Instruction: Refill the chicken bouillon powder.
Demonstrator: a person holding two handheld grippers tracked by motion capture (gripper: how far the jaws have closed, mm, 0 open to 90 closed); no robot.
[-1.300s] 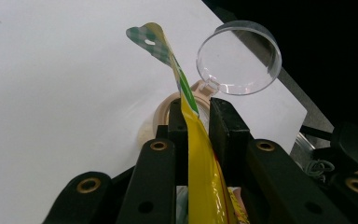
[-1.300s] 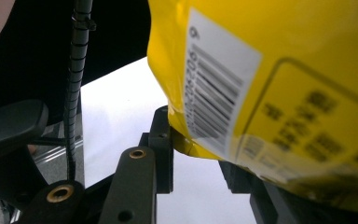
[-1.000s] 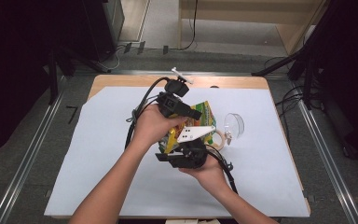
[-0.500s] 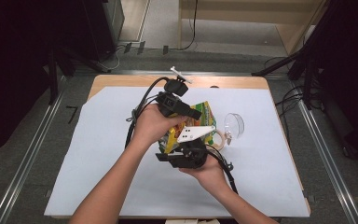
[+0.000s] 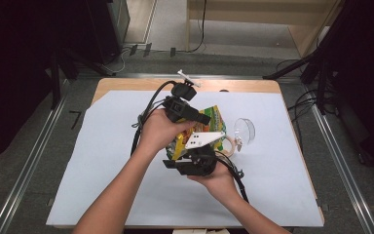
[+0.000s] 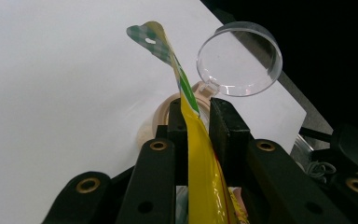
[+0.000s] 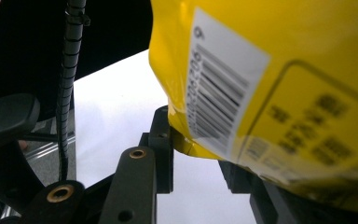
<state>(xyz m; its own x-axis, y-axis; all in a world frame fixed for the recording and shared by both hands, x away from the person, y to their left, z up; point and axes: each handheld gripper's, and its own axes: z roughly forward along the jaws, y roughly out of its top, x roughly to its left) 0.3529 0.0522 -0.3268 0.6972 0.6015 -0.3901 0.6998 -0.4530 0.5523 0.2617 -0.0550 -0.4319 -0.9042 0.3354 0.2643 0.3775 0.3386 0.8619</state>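
Both grippers hold one yellow snack bag [image 5: 205,127] up off the white-covered surface [image 5: 102,161], near its middle. Left gripper [image 6: 196,122] fingers clamped on the bag's thin sealed edge, seen edge-on in the left gripper view, with the green checked top corner sticking up past the fingers. Right gripper [image 7: 196,145] comes from below; in the right gripper view its fingers sit either side of the bag's lower corner, barcode panel facing the camera, and look pressed onto it. High view: left hand [image 5: 158,129] on the far side of the bag, right hand [image 5: 219,178] nearer the person, the bag between them, green-and-orange print showing at the top. Clear round lid [image 5: 244,129] lies on the surface just right of the bag. A beige ring-shaped thing [image 6: 163,109] sits beside the lid, partly hidden behind the bag; cannot tell what it is. Black cables trail from both grippers.
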